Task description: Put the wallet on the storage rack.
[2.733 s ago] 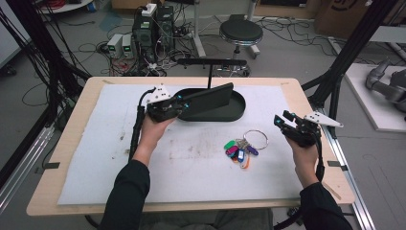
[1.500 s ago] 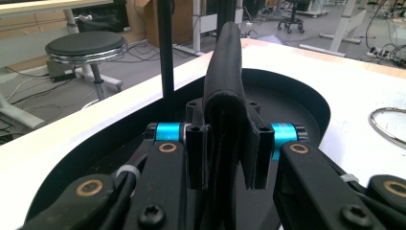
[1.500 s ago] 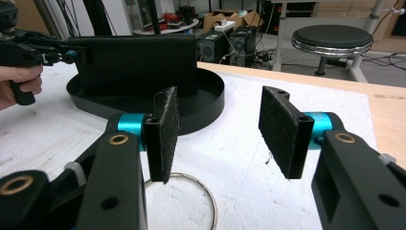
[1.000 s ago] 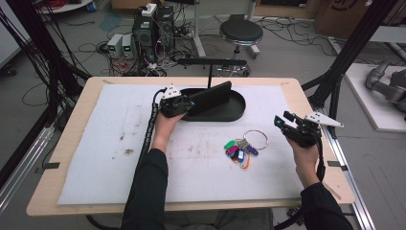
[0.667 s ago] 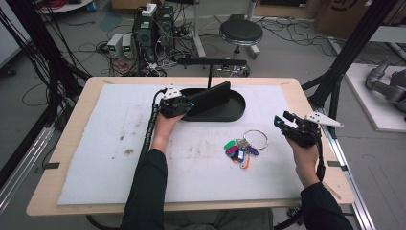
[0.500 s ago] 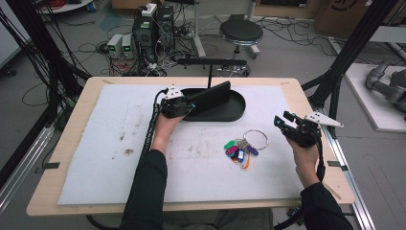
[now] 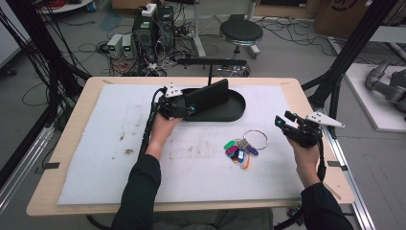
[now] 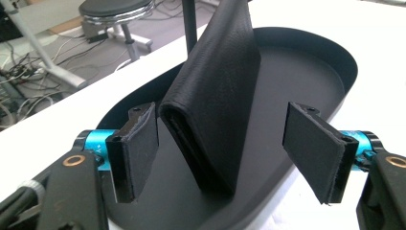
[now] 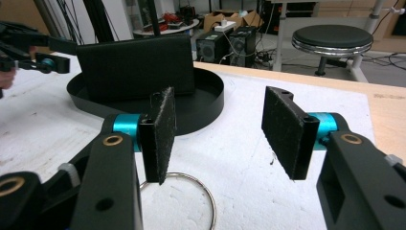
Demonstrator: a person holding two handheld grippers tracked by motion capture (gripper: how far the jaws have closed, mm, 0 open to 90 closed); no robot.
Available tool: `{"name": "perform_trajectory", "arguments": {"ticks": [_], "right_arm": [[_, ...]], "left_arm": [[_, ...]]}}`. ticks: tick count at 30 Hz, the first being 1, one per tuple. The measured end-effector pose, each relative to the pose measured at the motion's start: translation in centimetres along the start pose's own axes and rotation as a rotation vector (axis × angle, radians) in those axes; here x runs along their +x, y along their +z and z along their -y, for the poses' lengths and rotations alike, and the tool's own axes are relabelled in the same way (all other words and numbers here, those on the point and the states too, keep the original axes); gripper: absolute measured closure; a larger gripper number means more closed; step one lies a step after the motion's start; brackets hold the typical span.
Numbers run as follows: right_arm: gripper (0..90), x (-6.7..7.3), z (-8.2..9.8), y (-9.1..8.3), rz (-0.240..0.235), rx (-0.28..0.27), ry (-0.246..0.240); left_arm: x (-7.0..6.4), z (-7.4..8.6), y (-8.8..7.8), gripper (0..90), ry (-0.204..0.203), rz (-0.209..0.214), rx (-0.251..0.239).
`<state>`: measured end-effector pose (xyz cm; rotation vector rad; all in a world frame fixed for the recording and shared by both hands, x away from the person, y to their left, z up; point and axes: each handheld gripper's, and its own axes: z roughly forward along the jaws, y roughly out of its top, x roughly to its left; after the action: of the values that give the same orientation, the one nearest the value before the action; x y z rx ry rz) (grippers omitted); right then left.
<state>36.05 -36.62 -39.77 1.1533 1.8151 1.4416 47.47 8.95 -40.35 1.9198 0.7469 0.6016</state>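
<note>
Standing wallet (image 8: 215, 96) between open jaws, untouched

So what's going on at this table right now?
A person works with a gripper in each hand. The left gripper has just been opening around a black wallet that stands on edge in the black oval tray; its pads are off the wallet. The right gripper hovers open near the key ring with coloured tags.

grainy black leather wallet (image 8: 215, 91), matt plastic tray (image 8: 306, 62)
</note>
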Motion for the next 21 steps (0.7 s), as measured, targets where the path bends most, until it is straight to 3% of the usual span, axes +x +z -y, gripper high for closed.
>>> {"name": "perform_trajectory", "arguments": {"ticks": [2, 5, 8, 14, 18, 21], "right_arm": [[46.2, 0.0, 0.0, 0.0, 0.0, 0.002, 0.004], [46.1, -0.1, 0.0, -0.1, 0.002, -0.002, 0.002], [45.7, -0.1, 0.0, -0.1, 0.001, -0.003, 0.002], [43.6, -0.1, 0.0, 0.0, 0.003, 0.006, 0.012], [41.2, 0.0, 0.0, -0.1, 0.007, 0.006, 0.016], [39.9, 0.0, 0.0, -0.1, 0.007, 0.008, 0.014]], "left_arm": [[-0.2, -0.4, -0.7, 27.7, -0.002, -0.004, 0.001], [-0.9, -0.6, -2.6, 27.7, 0.03, -0.032, -0.056], [-1.1, -0.5, -3.9, 27.7, 0.023, -0.029, -0.075], [-2.2, 0.7, -7.6, 27.7, 0.019, -0.039, -0.118], [-3.1, 2.2, -10.3, 26.7, 0.023, -0.077, -0.132], [-3.6, 3.8, -12.7, 26.6, -0.037, -0.087, -0.131]]}}
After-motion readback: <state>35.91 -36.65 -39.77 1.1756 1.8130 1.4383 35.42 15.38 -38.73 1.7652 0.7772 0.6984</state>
